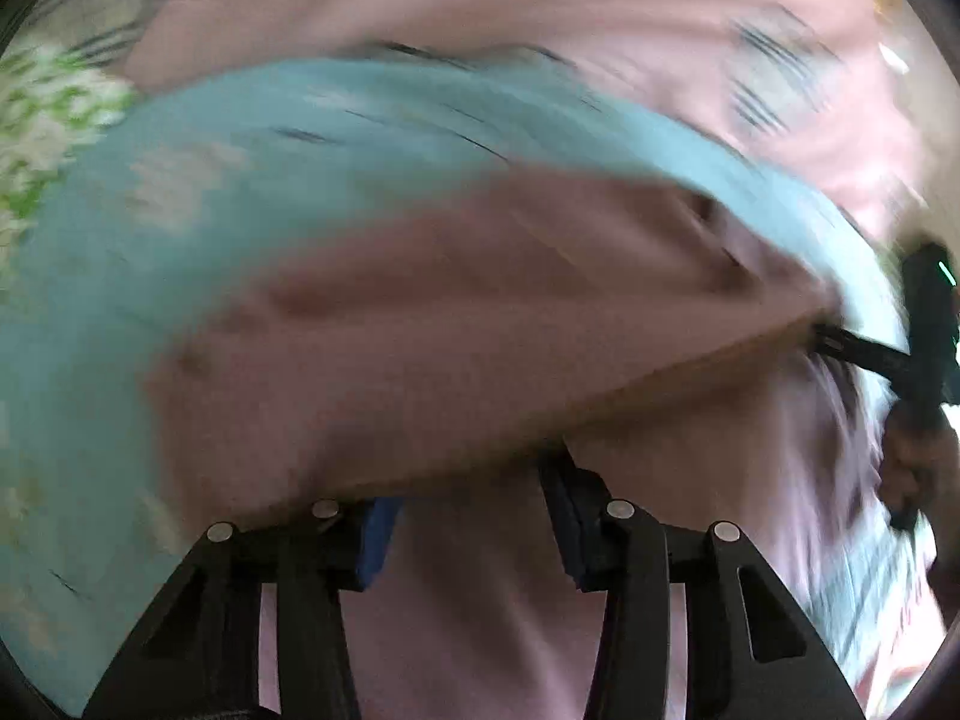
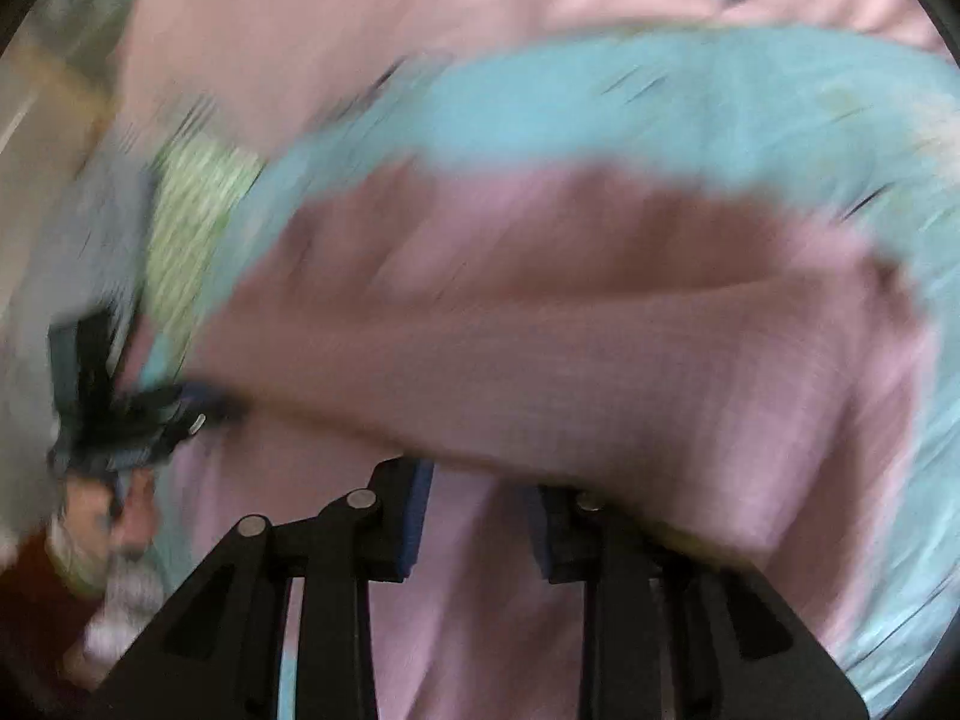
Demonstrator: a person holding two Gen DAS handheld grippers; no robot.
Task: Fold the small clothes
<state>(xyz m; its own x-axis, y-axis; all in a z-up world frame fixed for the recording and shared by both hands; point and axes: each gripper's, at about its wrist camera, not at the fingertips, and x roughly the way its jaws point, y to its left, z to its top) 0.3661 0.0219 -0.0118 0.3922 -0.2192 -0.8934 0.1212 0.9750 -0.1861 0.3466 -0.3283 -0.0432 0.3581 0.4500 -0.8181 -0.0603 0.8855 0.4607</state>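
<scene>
A pink garment (image 1: 480,312) is stretched in the air between both grippers, over a light blue printed sheet (image 1: 180,192). Both views are blurred by motion. In the left wrist view my left gripper (image 1: 474,522) has its fingers spread, and the pink cloth's edge drapes over the fingertips; a firm grip cannot be made out. The right gripper (image 1: 840,342) shows at the right, pinching the cloth's far corner. In the right wrist view the garment (image 2: 570,330) drapes over my right gripper (image 2: 480,510), and the left gripper (image 2: 198,414) holds the other end.
Under the blue sheet lies a pink bedspread (image 1: 540,6). A green and white patterned cloth (image 1: 42,120) lies at the left and also shows in the right wrist view (image 2: 192,222). The person's hand (image 1: 918,456) holds the right gripper.
</scene>
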